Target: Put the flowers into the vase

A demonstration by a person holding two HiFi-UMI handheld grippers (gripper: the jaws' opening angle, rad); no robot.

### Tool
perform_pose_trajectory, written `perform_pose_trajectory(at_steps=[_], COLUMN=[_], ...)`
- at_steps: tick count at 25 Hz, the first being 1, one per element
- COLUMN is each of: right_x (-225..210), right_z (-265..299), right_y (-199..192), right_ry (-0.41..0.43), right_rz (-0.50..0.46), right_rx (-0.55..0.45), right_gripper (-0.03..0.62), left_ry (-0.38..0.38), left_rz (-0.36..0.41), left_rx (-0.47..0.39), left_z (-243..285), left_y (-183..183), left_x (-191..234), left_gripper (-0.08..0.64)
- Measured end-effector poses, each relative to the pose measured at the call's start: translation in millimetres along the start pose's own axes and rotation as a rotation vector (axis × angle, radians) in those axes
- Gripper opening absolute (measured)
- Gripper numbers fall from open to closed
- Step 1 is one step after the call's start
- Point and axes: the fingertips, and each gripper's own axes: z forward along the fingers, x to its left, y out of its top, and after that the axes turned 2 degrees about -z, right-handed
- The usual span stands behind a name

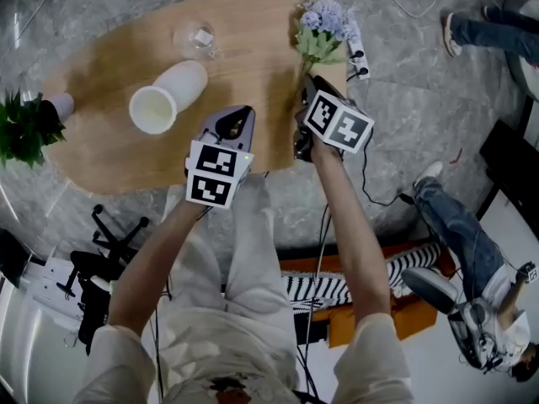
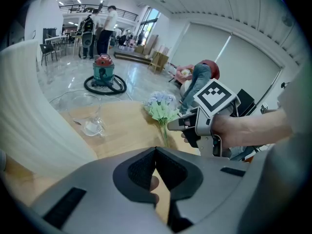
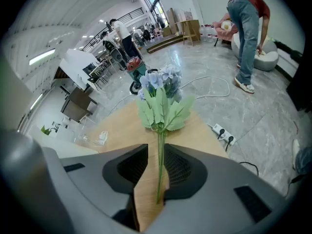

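A bunch of pale blue flowers (image 1: 324,25) with green leaves lies on the oval wooden table (image 1: 101,154), at its far right end. Its thin stem (image 3: 160,165) runs between the pads of my right gripper (image 3: 155,150), which stand apart with a gap on the stem's left, so that gripper is open. In the head view the right gripper (image 1: 307,84) sits just behind the bunch. The white vase (image 1: 164,98) is on the table's middle, mouth towards me. My left gripper (image 1: 238,114) hovers right of the vase; its jaws (image 2: 156,150) meet at the tips, with nothing in them.
A clear glass vessel (image 1: 195,37) stands behind the white vase. A potted green plant (image 1: 25,129) sits at the table's left end. A power strip (image 1: 358,45) and cables lie on the floor right of the table. A person (image 3: 246,28) bends over at the right.
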Motion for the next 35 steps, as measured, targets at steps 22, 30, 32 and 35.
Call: perform_pose_trajectory(at_steps=[22, 30, 32, 35], right_x=[-6.1, -13.9, -15.5, -22.1], right_z=[31.2, 39.9, 41.8, 45.0], right_y=[12.8, 12.4, 11.1, 7.9], right_ry=[-0.006, -0.036, -0.047, -0.067], right_rz=[-0.048, -0.050, -0.057, -0.055], right_rx=[0.043, 0.060, 0.067, 0.088], right_gripper=[0.089, 0.087, 0.087, 0.052], left_ry=[-0.008, -0.003, -0.001, 0.001], left_rz=[-0.038, -0.047, -0.048, -0.047], left_rx=[-0.010, -0.012, -0.011, -0.011], left_z=[6.2, 4.9, 4.6, 4.2], left_y=[-2.9, -3.9, -4.5, -4.5], left_x=[3.9, 7.6, 8.8, 9.4], left_gripper=[0.009, 0.009, 0.009, 0.009])
